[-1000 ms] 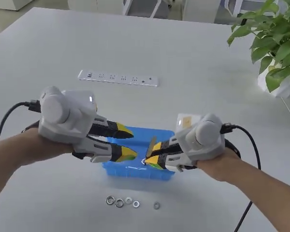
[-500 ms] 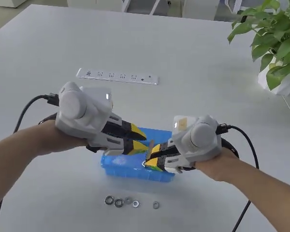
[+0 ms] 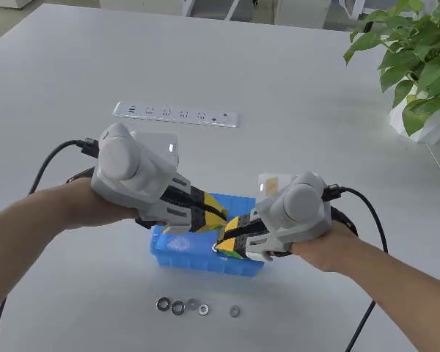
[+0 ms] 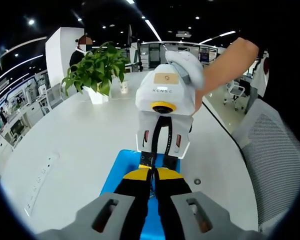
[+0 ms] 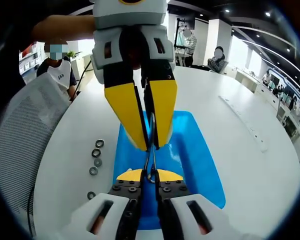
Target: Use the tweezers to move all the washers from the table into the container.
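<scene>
Tweezers [image 5: 150, 161] hung over the blue container [image 5: 190, 150], pinched from opposite ends by the right tool [image 5: 150, 175] and the left tool [image 5: 149, 145], each pressed shut on them. Five washers [image 3: 178, 306] lay on the table [image 3: 315, 110] just beside it.

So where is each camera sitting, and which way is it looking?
Head view: on the person's head, looking forward and down at the table; both arms show.
Left gripper view: on the left gripper, facing the right gripper and plant; its own jaws show.
Right gripper view: on the right gripper, facing back at the left one; own jaws pinch the tweezers.
Shared: both gripper views see the blue container.
</scene>
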Available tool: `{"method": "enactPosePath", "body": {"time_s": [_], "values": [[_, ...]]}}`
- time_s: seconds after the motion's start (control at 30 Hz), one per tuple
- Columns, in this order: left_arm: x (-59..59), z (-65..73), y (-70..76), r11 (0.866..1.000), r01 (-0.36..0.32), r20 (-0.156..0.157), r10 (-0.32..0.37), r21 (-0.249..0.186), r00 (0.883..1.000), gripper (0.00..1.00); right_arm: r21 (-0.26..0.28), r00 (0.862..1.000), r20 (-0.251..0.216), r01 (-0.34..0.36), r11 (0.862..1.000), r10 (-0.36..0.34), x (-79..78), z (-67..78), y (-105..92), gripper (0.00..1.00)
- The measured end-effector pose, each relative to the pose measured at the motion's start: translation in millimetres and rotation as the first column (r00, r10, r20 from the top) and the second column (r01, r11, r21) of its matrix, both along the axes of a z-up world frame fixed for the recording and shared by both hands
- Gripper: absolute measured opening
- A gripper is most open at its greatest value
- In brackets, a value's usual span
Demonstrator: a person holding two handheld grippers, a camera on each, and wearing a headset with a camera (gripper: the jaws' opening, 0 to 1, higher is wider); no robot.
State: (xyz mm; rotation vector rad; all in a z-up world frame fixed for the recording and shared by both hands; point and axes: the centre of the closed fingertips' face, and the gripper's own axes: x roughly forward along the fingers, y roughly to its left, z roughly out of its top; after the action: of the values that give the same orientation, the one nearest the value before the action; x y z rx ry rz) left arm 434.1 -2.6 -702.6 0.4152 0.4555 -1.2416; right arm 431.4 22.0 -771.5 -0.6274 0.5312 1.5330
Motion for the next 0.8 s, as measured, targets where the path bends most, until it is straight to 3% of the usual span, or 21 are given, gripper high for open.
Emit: {"method": "enactPosePath", "body": {"time_s": [0.4,0.8], "values": [[-0.1,4.4,-1.9,1.000,0.011,0.013,-0.011,0.006,1.000,0.06,-0.015,1.000,0.011,-0.008,1.000,0.008,-0.6,3.8,-2.7,0.11],[-7.3,23.6,-5.9,1.000,0.028,0.019,-0.028,-0.007,0.999,0.06,0.002,1.000,0.029,0.005,1.000,-0.005,-6.2,22.5,-6.7,0.11]]}}
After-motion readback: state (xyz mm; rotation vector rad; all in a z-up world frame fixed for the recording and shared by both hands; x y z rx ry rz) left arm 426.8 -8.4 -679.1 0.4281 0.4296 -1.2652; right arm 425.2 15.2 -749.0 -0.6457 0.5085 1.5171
